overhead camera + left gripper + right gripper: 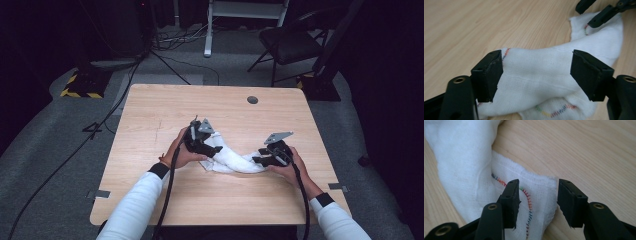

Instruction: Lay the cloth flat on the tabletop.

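Observation:
A white cloth (232, 159) with a multicolour stitched hem lies bunched in a loose twist on the wooden table (165, 110). My left gripper (214, 150) is at the cloth's left end. In the left gripper view the cloth (536, 80) lies under and between the jaws of that gripper (537, 55), which stand wide apart without pressing on it. My right gripper (258, 160) is at the cloth's right end. Its jaws (539, 183) are parted over the stitched corner of the cloth (461, 170), gripping nothing. The right gripper (589, 14) also shows far off in the left gripper view.
A round cable hole (252, 100) sits near the table's far edge. Behind the table stand a black chair (290, 45), a white frame leg (207, 30) and a yellow-and-black striped base (80, 85). Cables run across the grey floor at the left.

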A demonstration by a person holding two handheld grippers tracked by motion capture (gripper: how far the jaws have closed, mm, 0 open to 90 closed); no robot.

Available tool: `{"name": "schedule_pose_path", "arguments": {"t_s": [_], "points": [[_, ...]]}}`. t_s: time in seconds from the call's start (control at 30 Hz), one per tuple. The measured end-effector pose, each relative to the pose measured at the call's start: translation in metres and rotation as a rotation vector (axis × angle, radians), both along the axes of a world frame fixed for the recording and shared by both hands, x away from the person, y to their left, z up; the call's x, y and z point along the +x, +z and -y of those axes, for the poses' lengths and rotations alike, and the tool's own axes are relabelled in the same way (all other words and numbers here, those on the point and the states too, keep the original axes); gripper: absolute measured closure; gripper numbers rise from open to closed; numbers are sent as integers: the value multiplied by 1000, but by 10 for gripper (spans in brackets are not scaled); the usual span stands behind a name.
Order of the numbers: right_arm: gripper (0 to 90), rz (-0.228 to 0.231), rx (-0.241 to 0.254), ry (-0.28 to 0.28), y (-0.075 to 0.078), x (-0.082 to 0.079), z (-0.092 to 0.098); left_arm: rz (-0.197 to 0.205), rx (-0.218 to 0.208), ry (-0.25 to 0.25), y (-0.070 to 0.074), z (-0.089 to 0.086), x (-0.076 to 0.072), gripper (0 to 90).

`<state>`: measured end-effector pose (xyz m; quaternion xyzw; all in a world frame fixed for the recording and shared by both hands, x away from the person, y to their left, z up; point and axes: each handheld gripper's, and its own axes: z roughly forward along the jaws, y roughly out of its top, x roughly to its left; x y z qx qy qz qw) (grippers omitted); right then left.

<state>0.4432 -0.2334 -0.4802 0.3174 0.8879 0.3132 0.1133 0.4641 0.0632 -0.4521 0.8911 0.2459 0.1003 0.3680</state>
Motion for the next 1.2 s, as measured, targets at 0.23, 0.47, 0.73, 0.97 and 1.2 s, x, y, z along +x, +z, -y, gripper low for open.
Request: {"name": "schedule_pose_path", "arguments": {"t_s": [0.23,0.47,0.73,0.97,1.2], "points": [[858,46,-9,6,-1,-4,3,-54,75,-87,-17,-2,13,783],[871,136,32,-54,13,-6,11,2,21,-89,0,-17,8,900],[874,234,86,-82,34,-12,20,-40,-19,34,-3,-5,21,447],[874,243,83,-67,35,-14,21,-132,36,60,-23,18,42,284],[874,228,89,-71,33,-12,26,-193,52,30,-31,16,44,388]]}}
